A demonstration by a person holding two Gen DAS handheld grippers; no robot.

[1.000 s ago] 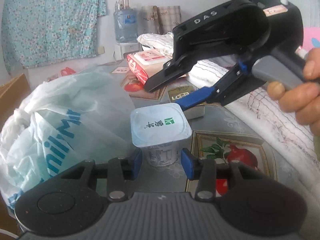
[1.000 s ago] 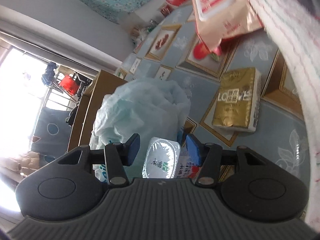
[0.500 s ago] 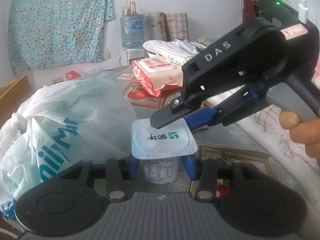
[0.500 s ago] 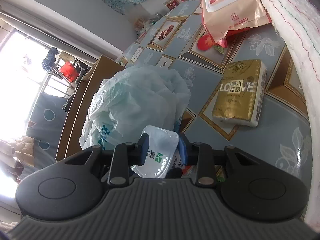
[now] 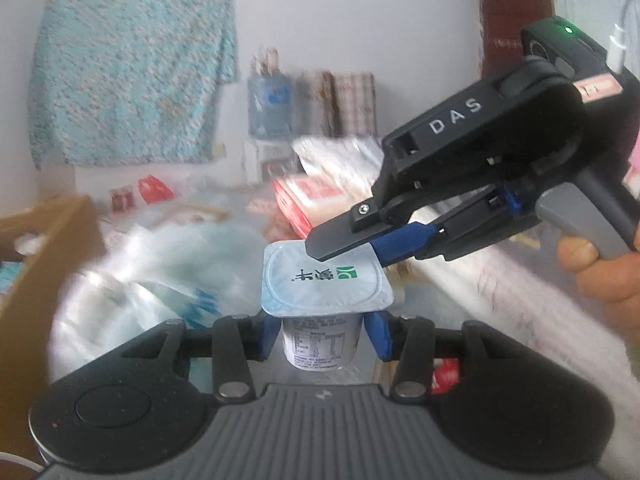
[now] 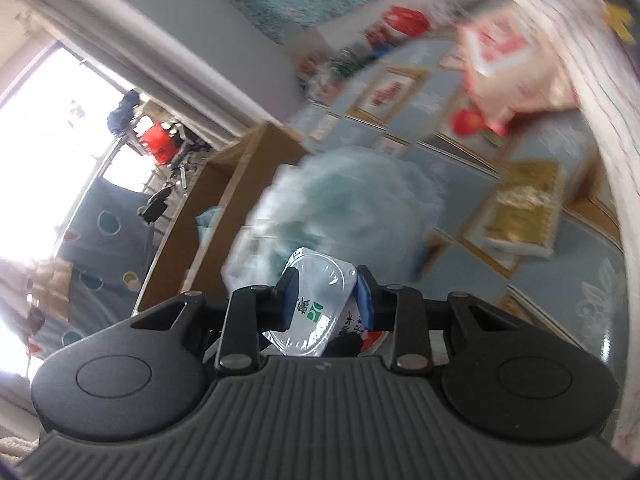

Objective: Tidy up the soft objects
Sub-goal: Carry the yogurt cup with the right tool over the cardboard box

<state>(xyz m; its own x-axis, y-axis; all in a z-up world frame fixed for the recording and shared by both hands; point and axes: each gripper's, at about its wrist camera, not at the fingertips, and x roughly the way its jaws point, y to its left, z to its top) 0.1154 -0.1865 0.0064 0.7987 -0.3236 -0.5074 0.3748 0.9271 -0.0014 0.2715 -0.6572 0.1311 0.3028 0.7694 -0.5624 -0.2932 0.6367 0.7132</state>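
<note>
- Left tongs (image 5: 323, 332) grip the yogurt cup (image 5: 325, 280) by its body, one blue pad on each side under the flange, jaws partly closed on it.
- Right tongs (image 6: 326, 294) are nearly closed on the cup's foil rim at its far right corner; in the left wrist view they reach in from the right of the frame, held by a hand (image 5: 604, 268).
- The cup sits at lower centre of both views, and appears clear of the desk (image 6: 560, 280); blur hides its base.
- The step in hand looks like carrying the cup, held by both tongs, toward wherever it belongs.
- A guess: the next move needs both tongs to travel together, or the thin rim may bend or tear.
- A crumpled plastic bag (image 5: 152, 276) crowds the left; a cardboard box (image 5: 48, 240) stands beyond it at the frame's left edge.
- A gold tissue pack (image 6: 524, 216) and a red wipes pack (image 6: 508, 64) lie toward the upper right; bare desk between them leaves open room.
</note>
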